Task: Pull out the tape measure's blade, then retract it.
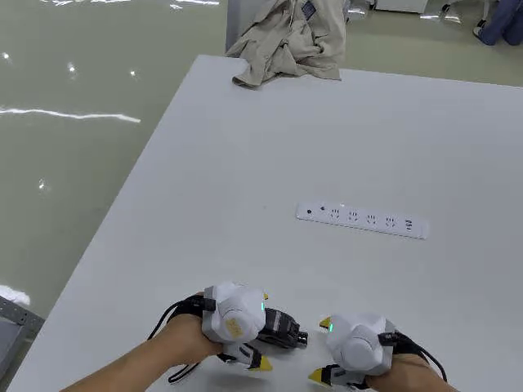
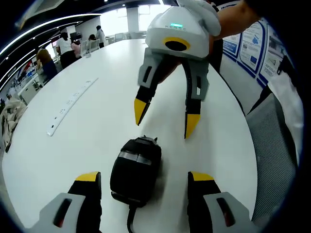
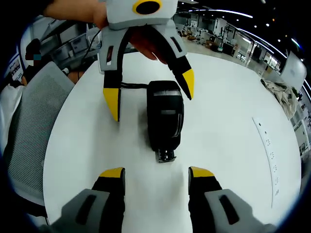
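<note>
The tape measure [image 3: 165, 119] lies on the bench [image 1: 327, 147] between your left gripper [image 3: 149, 93] and right gripper [image 2: 166, 116], both with jaws spread and empty. It looks like hard, slick plastic. Clamp the case's flat sides with the left and pinch the blade hook [image 3: 165, 155] with the right.

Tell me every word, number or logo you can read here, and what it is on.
None can be read.
Power strip: marks by the sockets, too small.
Right gripper: short word by its green light, blurred.
Left gripper: yellowish logo, too small.
Wall posters: text blurred.
Tape measure: no label legible.
</note>
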